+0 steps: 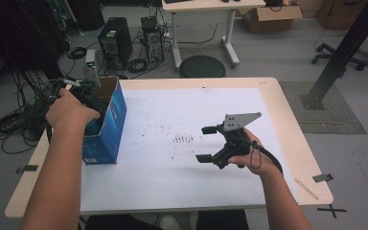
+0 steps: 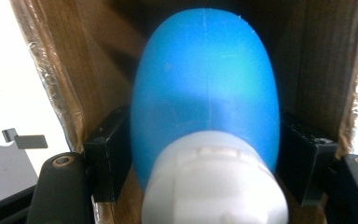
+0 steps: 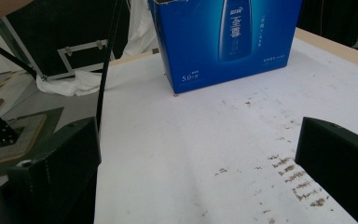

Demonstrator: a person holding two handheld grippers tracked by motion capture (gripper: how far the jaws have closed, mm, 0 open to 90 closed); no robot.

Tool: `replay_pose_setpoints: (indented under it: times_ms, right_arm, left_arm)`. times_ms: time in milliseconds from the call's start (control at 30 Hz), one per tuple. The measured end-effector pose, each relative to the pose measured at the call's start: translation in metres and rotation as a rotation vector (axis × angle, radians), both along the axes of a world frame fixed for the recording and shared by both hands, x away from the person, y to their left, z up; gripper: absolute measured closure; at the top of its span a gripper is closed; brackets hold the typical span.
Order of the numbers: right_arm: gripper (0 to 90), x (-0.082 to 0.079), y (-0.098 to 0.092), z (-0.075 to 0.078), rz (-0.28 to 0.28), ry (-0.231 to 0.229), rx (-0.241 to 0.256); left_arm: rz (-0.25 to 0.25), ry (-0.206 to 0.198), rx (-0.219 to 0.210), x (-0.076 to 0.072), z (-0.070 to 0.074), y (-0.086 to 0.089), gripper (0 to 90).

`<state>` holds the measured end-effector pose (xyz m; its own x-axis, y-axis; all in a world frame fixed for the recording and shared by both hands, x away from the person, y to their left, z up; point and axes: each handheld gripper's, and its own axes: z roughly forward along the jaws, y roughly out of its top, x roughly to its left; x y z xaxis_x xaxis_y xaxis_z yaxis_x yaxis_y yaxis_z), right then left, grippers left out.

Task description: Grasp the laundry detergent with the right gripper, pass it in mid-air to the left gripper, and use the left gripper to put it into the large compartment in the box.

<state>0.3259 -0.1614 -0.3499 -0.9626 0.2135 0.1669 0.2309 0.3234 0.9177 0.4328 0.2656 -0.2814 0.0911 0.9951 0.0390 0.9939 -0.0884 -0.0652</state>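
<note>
The left tongs point(image 2: 205, 154) reach down into an open blue box point(image 1: 106, 125) that stands at the left side of the bench point(image 1: 287, 120). In the left gripper view, their two black jaws sit against the flanks of a blue bottle point(image 2: 205, 88), one on each side, closed onto it. The bottle's white cap point(image 2: 214, 182) points back toward the tongs, and its rounded blue body runs ahead of them into the box, with brown cardboard walls close on either side. That grip near the cap end looks chosen because the narrow box leaves room only to come in from the open top. Whether the bottle is being lifted out or set in cannot be told from this moment.

The right tongs point(image 1: 209, 143) hang just above the white sheet point(image 1: 172, 182) covering the bench, well apart from the box, jaws wide open and holding nothing. They point toward the box; in the right gripper view, its printed blue face lies ahead of them, past a patch of dark scuff marks point(image 3: 298, 179) on the sheet. The right hand point(image 1: 249, 155) seems to be waiting out of the way, perhaps ready to steady the box, which could tip or drag if the bottle catches on the cardboard.
</note>
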Motion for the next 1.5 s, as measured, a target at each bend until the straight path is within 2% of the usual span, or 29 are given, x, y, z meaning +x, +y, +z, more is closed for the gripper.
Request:
replay_pose_setpoints:
  times_ms: [600, 700, 1000, 1267, 1367, 1500]
  right_arm:
    - [0.2, -0.004, -0.004, 0.005, -0.001, -0.016, 0.008]
    - [0.2, -0.004, -0.003, 0.007, 0.0, -0.02, 0.008]
    - [0.2, -0.007, -0.004, 0.011, 0.005, -0.031, 0.012]
    - [0.2, -0.012, -0.009, 0.022, 0.0, -0.052, 0.006]
    - [0.2, -0.014, -0.012, 0.027, -0.005, -0.059, 0.003]
    - [0.2, -0.018, -0.016, 0.033, -0.009, -0.066, -0.009]
  left_arm:
    - [0.004, -0.024, 0.021, -0.006, 0.021, -0.001, 27.0]
    - [0.012, -0.036, 0.029, -0.008, 0.025, -0.001, 23.4]
    - [0.004, -0.052, 0.024, -0.016, 0.036, -0.005, 20.0]
    - [-0.033, -0.071, 0.039, -0.024, 0.058, -0.013, 16.4]
    - [-0.056, -0.074, 0.04, -0.028, 0.067, -0.021, 15.7]
    - [-0.091, -0.099, 0.053, -0.035, 0.084, -0.036, 12.4]
